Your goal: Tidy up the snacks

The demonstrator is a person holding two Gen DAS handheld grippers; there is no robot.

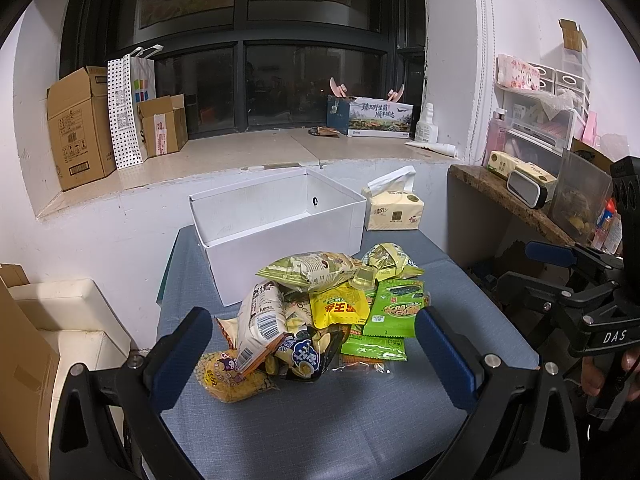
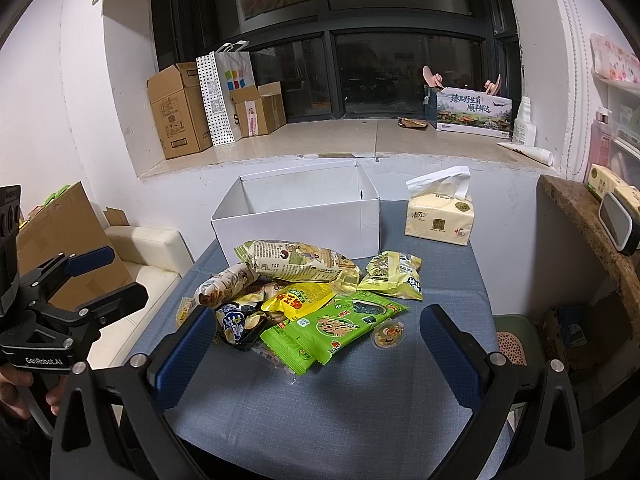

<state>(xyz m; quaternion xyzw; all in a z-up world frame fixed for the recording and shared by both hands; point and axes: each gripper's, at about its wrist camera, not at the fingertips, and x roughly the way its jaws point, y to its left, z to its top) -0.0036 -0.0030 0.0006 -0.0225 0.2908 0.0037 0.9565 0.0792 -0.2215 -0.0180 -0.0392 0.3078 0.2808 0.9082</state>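
My left gripper (image 1: pixel 314 354) and right gripper (image 2: pixel 318 354) look alike: black angular frames, round silver screws at the joints, dark blue pads (image 1: pixel 180 360) lining each finger. White lettering reads "DAS" at three o'clock, "GenRobot.AI" at nine. Bare-skinned fingers (image 2: pixel 16 394) grip the handle.

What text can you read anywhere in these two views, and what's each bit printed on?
"DAS": on the right gripper body, seen from the left wrist.
"GenRobot.AI": on the left gripper body, seen from the right wrist.
Chinese lettering on the windowsill gift box, tissue pack and snack bags: visible, too blurred to quote.
Barcode digits on the white bag: too small.
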